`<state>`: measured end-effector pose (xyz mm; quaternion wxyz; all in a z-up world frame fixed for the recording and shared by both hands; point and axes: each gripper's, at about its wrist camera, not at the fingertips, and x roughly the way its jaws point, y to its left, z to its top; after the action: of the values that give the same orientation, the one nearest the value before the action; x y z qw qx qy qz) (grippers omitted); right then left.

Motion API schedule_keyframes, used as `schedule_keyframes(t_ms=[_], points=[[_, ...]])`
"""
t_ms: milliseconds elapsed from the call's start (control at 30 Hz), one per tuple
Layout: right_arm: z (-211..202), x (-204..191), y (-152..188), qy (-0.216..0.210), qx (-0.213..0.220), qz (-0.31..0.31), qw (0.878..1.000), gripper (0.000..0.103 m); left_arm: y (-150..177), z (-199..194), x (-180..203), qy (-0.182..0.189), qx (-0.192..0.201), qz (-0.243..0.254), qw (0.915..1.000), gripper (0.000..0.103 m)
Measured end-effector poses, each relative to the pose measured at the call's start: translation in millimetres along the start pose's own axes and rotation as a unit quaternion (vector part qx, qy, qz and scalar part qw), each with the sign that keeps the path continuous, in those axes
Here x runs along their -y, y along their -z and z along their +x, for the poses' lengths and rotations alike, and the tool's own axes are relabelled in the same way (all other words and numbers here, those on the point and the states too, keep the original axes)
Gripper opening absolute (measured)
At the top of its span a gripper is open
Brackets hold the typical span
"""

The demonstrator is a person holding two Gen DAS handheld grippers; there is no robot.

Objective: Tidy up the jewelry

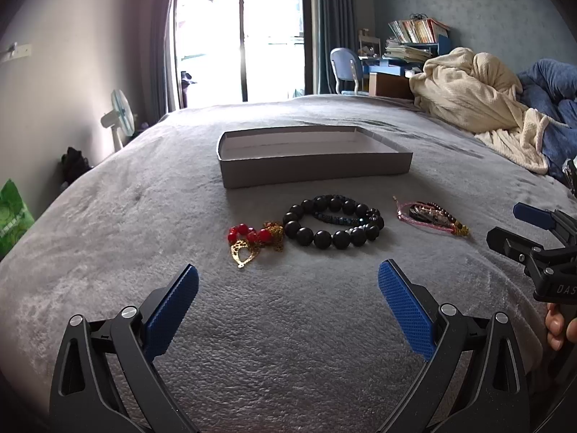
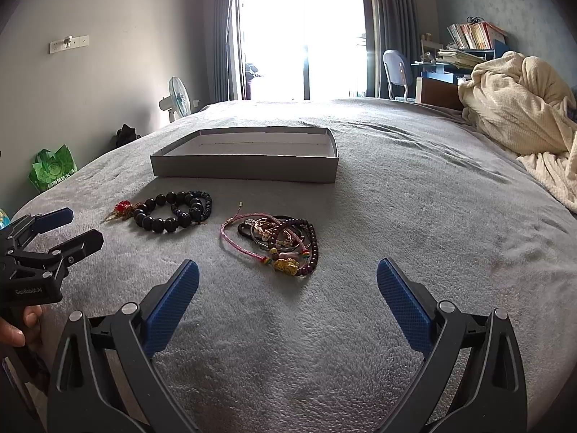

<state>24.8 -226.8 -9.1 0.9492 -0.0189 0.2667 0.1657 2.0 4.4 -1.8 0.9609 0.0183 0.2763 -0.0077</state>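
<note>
On the grey bed cover lies a shallow grey box, open at the top and bare inside. In front of it rest a black bead bracelet with a thinner dark one inside it, a red bead piece with gold charms, and a tangle of pink cord and brown bead bracelets. My left gripper hovers open just short of the black beads. My right gripper is open, just short of the tangle. Nothing is between either pair of fingers.
A heap of cream blanket and blue bedding fills the bed's right side. A fan, a green bag, a chair and a cluttered desk stand beyond the bed, by the bright window.
</note>
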Motion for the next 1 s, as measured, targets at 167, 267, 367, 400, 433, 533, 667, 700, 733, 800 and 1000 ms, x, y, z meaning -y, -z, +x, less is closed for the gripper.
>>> schedule_keyframes(t_ms=[167,267,367,400,433,533,667,700,733,800,1000], points=[[0.4,0.1,-0.2,0.000,0.000,0.001,1.000,0.098,0.1,-0.1,0.0,0.000,0.000,0.000,1.0000,0.099],[0.0,0.4,-0.3,-0.001,0.000,0.001,1.000,0.098,0.1,-0.4,-0.2,0.000,0.000,0.000,1.0000,0.099],[0.2,0.4,-0.5,0.000,-0.001,0.002,1.000,0.098,0.2,-0.1,-0.2,0.000,0.000,0.000,1.0000,0.099],[0.3,0.3,-0.6,0.000,-0.001,0.002,1.000,0.098,0.2,-0.1,-0.3,0.001,0.000,0.000,1.0000,0.099],[0.5,0.2,-0.6,-0.001,-0.001,0.002,1.000,0.098,0.3,-0.2,-0.5,0.000,0.000,0.000,1.0000,0.099],[0.5,0.4,-0.6,-0.001,-0.001,0.002,1.000,0.098,0.3,-0.1,-0.2,0.000,0.000,0.000,1.0000,0.099],[0.6,0.5,-0.8,-0.001,-0.001,0.002,1.000,0.098,0.4,0.0,-0.2,0.000,0.000,0.000,1.0000,0.099],[0.6,0.6,-0.8,-0.001,-0.002,0.002,1.000,0.098,0.5,0.0,-0.3,0.000,0.000,0.000,1.0000,0.099],[0.3,1.1,-0.8,-0.001,-0.002,0.002,1.000,0.098,0.7,-0.1,-0.6,0.000,-0.001,0.000,1.0000,0.099],[-0.6,-1.0,-0.6,-0.002,-0.002,0.003,1.000,0.098,0.6,-0.2,-1.4,0.000,-0.001,0.000,1.0000,0.099],[0.6,-1.7,0.4,-0.002,-0.002,0.003,1.000,0.098,0.7,0.3,-0.8,0.000,-0.001,-0.001,1.0000,0.099]])
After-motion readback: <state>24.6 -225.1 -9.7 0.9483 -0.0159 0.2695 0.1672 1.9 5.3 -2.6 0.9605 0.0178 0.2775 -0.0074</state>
